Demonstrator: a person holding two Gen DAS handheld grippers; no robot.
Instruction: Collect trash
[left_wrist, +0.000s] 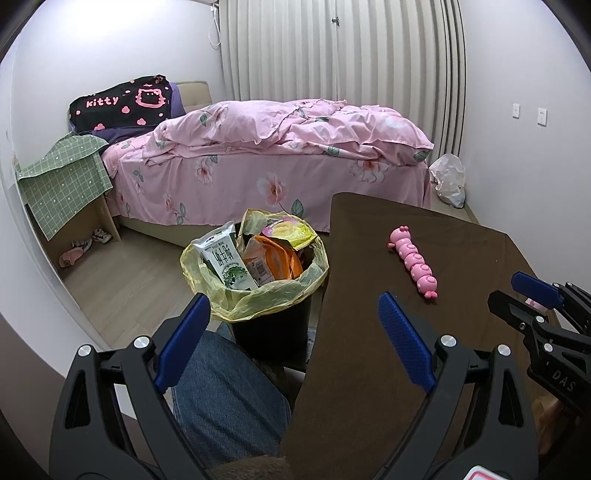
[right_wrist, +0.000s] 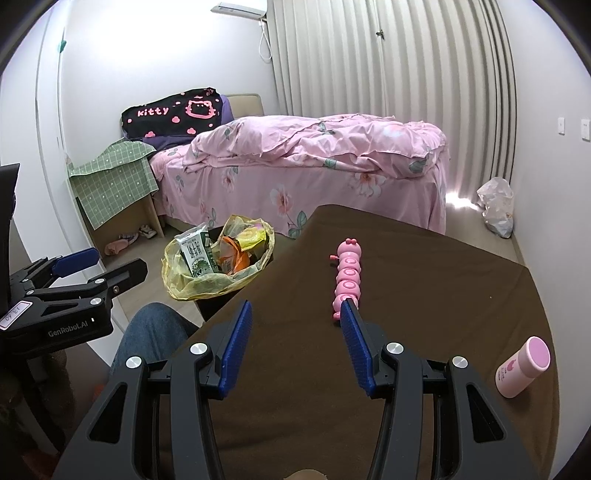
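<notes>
A black trash bin lined with a yellow bag stands on the floor left of the brown table. It holds a milk carton, an orange wrapper and a yellow packet. My left gripper is open with nothing between its fingers, held near the table's left edge, in front of the bin. Over the table my right gripper is open and empty too. The bin and bag show to its left.
A pink caterpillar toy lies on the table, and a pink bottle lies at its right. A person's jeans-clad leg is below the bin. Behind are a pink bed, a green-covered side table and a plastic bag on the floor.
</notes>
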